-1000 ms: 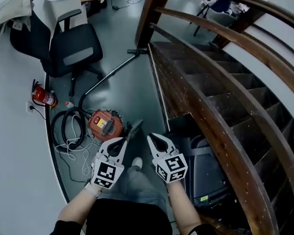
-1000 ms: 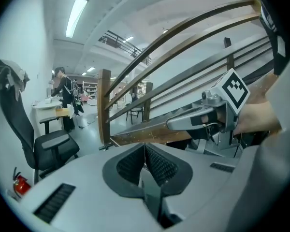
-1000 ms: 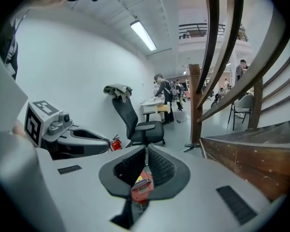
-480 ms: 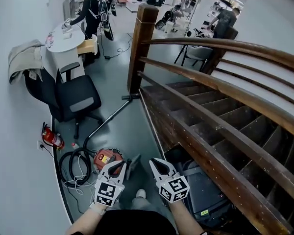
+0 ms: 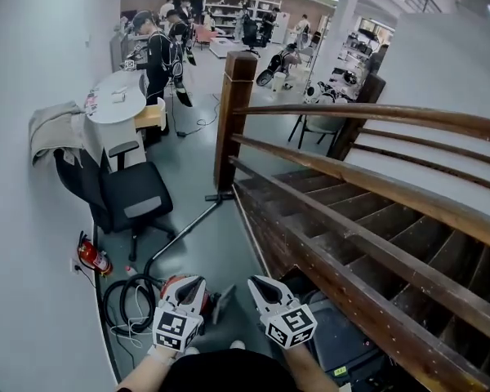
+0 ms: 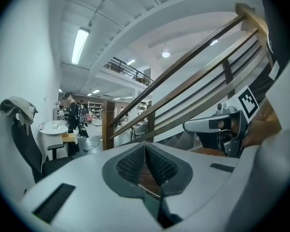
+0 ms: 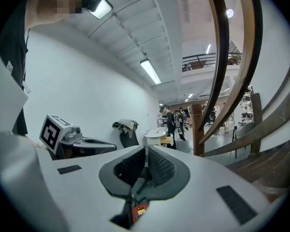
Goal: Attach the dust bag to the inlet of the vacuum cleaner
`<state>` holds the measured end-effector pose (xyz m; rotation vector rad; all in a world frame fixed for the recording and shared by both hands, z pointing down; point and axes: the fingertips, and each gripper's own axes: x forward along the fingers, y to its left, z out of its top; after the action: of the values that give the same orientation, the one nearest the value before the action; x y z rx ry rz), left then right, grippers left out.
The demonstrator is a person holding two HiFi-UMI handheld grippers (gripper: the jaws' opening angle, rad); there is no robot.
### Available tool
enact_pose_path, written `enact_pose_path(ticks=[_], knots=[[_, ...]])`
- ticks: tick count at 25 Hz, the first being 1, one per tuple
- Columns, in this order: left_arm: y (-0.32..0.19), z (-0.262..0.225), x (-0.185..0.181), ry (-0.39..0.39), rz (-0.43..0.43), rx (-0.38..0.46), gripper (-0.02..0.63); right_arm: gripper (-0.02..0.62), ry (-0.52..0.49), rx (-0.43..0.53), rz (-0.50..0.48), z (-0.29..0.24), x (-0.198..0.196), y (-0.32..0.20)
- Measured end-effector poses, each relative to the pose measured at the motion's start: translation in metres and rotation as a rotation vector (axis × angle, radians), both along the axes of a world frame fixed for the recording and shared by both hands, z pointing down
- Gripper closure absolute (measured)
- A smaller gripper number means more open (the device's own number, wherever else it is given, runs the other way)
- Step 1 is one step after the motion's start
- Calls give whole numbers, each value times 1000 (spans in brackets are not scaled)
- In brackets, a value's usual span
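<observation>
The orange vacuum cleaner (image 5: 176,285) lies on the grey floor, partly hidden behind my left gripper (image 5: 193,283). Its black hose (image 5: 124,299) coils to the left, and its wand (image 5: 182,230) runs toward the stair post. A grey flap-like part (image 5: 224,302) shows beside it. I cannot make out a dust bag. My right gripper (image 5: 258,283) is held next to the left one. Both are raised, level, and shut on nothing. In the left gripper view the left gripper (image 6: 145,149) has its pads together. The right gripper (image 7: 146,152) is likewise closed, with a bit of orange vacuum cleaner (image 7: 139,210) showing below it.
A wooden staircase (image 5: 351,243) with curved rails fills the right, ending at a post (image 5: 232,121). A black office chair (image 5: 135,203), a red fire extinguisher (image 5: 93,257) and a round white table (image 5: 118,104) stand at left. People (image 5: 159,51) work at the back. A dark case (image 5: 351,333) sits under the stairs.
Both grippers have risen together and stayed shut. The head view has tilted up from the floor to the room, so the vacuum cleaner has slid down behind the left gripper.
</observation>
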<state>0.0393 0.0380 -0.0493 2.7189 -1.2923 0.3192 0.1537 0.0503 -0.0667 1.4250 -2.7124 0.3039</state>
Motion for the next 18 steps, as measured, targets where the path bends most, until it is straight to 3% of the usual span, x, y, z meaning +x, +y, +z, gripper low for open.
enact_pose_path(ticks=[9, 18], knots=[[-7, -20, 5, 2, -18, 63, 586, 558, -24, 25, -1, -10, 5, -4], [-11, -16, 15, 23, 10, 61, 586, 558, -17, 48, 29, -10, 10, -9]])
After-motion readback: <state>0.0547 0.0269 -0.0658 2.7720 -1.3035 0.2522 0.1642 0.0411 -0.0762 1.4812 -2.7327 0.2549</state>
